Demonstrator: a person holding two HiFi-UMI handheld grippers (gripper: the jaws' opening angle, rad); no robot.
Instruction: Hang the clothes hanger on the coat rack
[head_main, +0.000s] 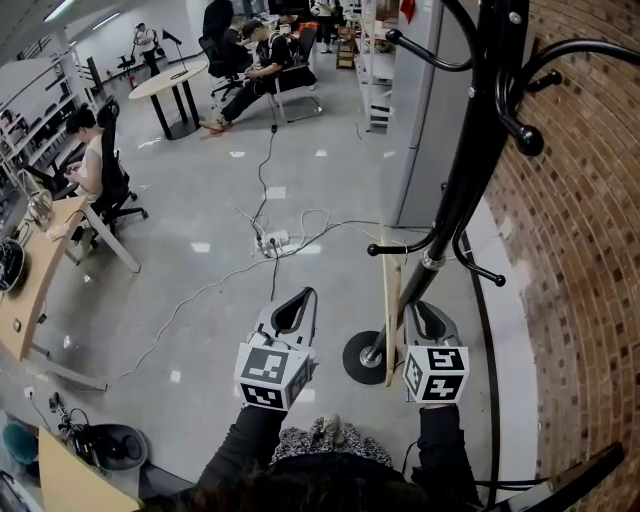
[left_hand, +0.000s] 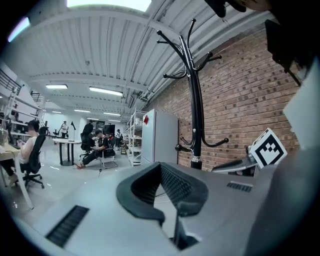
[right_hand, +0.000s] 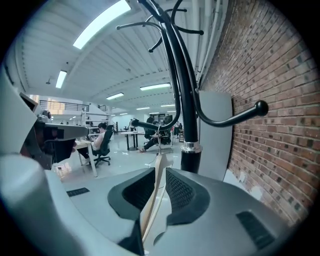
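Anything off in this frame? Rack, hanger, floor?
Nothing damaged or spilled. The hanger hangs straight in the right gripper, its hook up at the coat rack. Only untidy bit: loose cables and a power strip sprawled on the floor.

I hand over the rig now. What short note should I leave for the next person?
Left gripper: jaws shut, empty.
Right gripper: jaws shut on the hanger, right at the rack's low peg.
Done: hanger brought to the rack; whether its hook is over the peg, cannot tell.
Left: check the hook, open the jaws, withdraw.
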